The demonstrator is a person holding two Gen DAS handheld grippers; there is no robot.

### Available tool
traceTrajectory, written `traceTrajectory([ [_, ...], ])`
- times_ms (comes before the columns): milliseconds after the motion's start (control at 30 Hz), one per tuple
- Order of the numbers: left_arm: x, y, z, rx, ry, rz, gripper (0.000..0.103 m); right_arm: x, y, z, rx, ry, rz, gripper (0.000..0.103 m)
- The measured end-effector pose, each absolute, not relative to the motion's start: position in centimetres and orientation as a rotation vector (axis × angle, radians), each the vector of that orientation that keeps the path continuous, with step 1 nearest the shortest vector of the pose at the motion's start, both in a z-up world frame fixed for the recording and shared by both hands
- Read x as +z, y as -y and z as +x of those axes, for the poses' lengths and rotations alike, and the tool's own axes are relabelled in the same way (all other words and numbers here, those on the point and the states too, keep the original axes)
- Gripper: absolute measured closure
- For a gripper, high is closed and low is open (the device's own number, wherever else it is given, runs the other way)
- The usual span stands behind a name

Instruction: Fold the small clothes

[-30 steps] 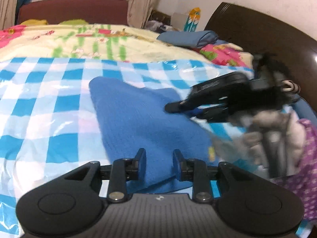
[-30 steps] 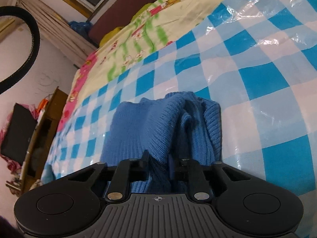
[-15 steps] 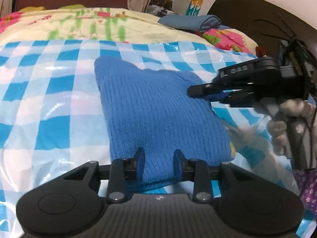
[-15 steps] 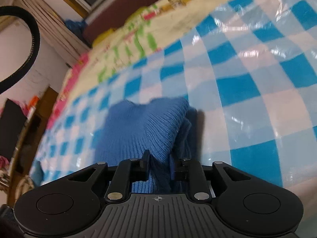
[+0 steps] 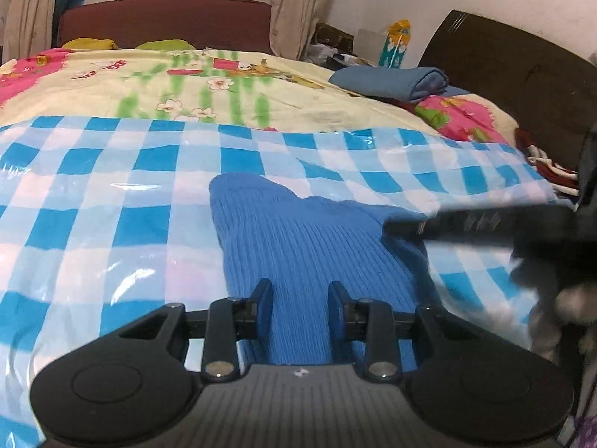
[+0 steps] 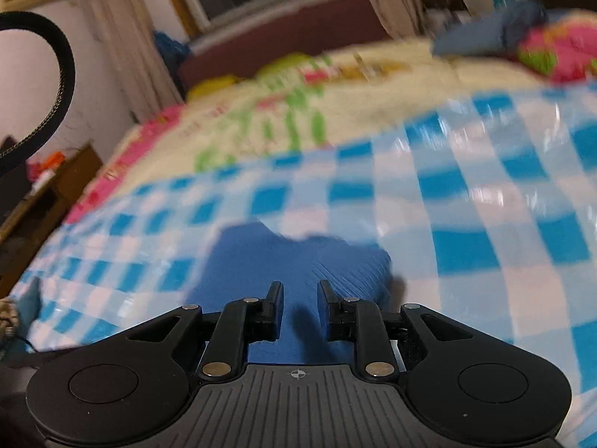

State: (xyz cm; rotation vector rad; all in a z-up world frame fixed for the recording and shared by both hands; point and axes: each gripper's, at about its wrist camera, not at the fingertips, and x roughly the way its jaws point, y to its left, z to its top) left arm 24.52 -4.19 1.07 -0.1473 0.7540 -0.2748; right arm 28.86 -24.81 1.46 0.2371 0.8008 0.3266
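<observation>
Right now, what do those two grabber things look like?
Both are black. The left gripper and right gripper each have two short flat fingers on hinged arms with silver rivets, a ridged grey plate with a small mark between round black shoulders. A fuzzy pale glove covers the hand behind the right one.
</observation>
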Motion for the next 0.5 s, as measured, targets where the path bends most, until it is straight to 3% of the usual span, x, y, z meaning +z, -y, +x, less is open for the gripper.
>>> traceTrajectory([
  [133,0.6,4.7,25.3,-0.267,-0.779,-0.113,0.064,-1.1,25.3,29.2,0.285,-0.851,0.262,0.084],
  [367,1.8,4.5,23.0,-0.218,-0.789,-0.103,0.063,2.9,24.8,24.2,0.325,-0.758,0.260,0.081],
  [500,1.1,4.8,21.7,-0.202,-0.818,-0.088,0.061,1.8,24.2,21.7,0.344,-0.804,0.232,0.080],
])
